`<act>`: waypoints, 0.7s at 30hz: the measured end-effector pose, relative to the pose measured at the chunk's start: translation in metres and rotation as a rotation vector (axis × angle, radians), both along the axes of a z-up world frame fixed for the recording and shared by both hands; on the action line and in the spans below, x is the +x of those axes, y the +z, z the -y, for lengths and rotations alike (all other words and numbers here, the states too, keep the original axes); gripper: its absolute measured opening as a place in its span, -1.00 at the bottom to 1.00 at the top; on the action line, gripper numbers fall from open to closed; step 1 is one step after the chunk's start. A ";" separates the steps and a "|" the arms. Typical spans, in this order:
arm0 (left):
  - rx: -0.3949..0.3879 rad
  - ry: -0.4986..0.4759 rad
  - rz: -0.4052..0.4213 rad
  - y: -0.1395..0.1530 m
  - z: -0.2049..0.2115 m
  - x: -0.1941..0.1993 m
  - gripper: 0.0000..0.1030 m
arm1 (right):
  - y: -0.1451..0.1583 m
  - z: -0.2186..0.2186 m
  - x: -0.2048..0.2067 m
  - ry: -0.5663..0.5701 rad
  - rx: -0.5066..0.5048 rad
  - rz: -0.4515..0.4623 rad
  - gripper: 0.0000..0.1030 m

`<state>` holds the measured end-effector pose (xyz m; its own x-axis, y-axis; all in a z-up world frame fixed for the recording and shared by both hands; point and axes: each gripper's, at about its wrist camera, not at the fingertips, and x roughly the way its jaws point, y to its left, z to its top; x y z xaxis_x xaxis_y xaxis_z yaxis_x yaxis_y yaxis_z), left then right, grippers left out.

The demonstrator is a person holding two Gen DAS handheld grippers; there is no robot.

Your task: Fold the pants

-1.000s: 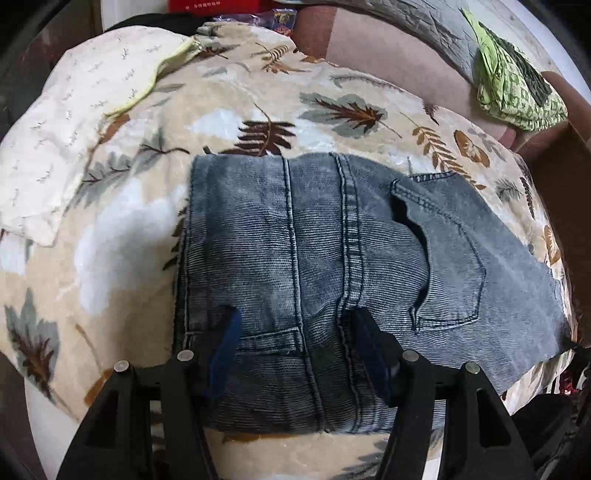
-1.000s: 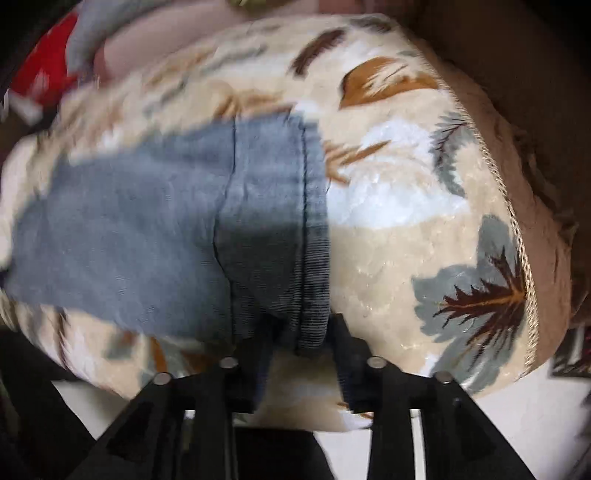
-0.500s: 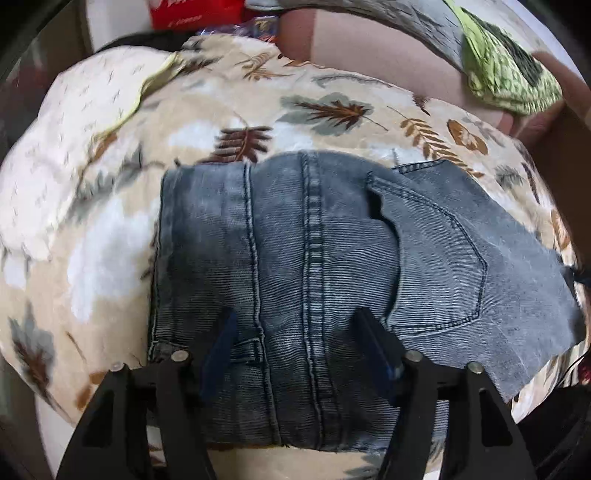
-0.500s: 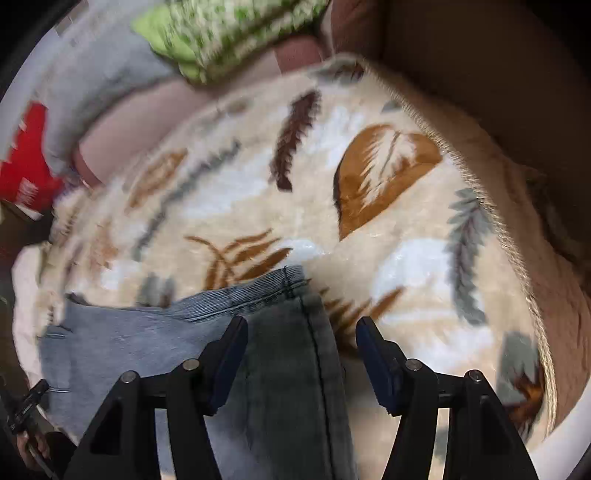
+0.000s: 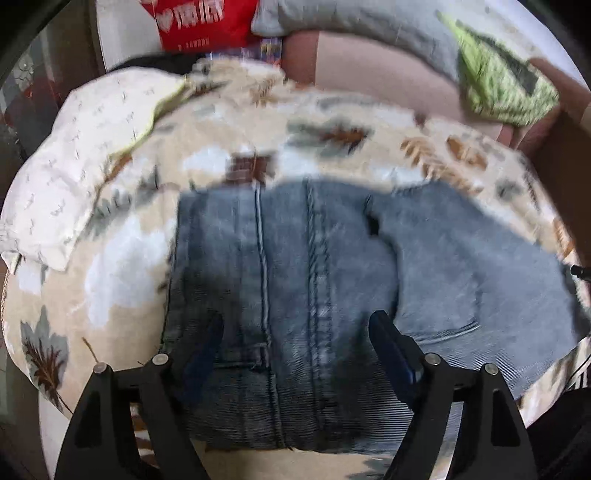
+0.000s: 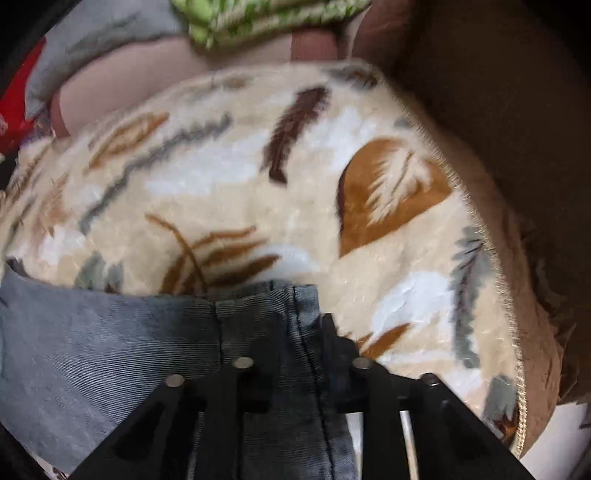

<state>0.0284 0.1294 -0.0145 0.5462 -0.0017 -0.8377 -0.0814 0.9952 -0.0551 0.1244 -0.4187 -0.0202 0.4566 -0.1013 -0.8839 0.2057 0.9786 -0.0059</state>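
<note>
Grey-blue denim pants (image 5: 317, 280) lie flat on a cream leaf-print blanket (image 5: 122, 243), waistband toward me, a back pocket on the right. My left gripper (image 5: 295, 332) is open, its fingers wide apart just above the waistband, holding nothing. In the right wrist view the pants' hem end (image 6: 258, 325) lies at the bottom left of the blanket (image 6: 258, 177). My right gripper (image 6: 295, 339) has its fingers narrowed on either side of the hem fabric; whether they pinch it is unclear.
A white patterned cloth (image 5: 85, 147) lies on the blanket's left. A green patterned cloth (image 5: 502, 88), a grey pillow (image 5: 369, 40) and a red bag (image 5: 199, 22) sit behind. The brown sofa arm (image 6: 498, 110) rises at the right.
The left gripper has drawn back slightly, open over the waistband. The right gripper's fingers have narrowed around the hem since half a second ago, and its view has tilted further up.
</note>
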 end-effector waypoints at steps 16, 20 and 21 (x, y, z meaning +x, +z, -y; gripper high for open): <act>0.080 0.013 0.049 0.018 0.020 0.005 0.68 | 0.029 -0.067 -0.039 0.108 0.235 -0.054 0.24; 0.090 0.003 0.103 0.024 0.029 0.015 0.68 | 0.062 -0.151 0.002 0.330 0.281 0.010 0.24; 0.114 0.011 0.068 0.011 0.029 0.021 0.68 | 0.064 -0.172 0.011 0.381 0.288 0.014 0.24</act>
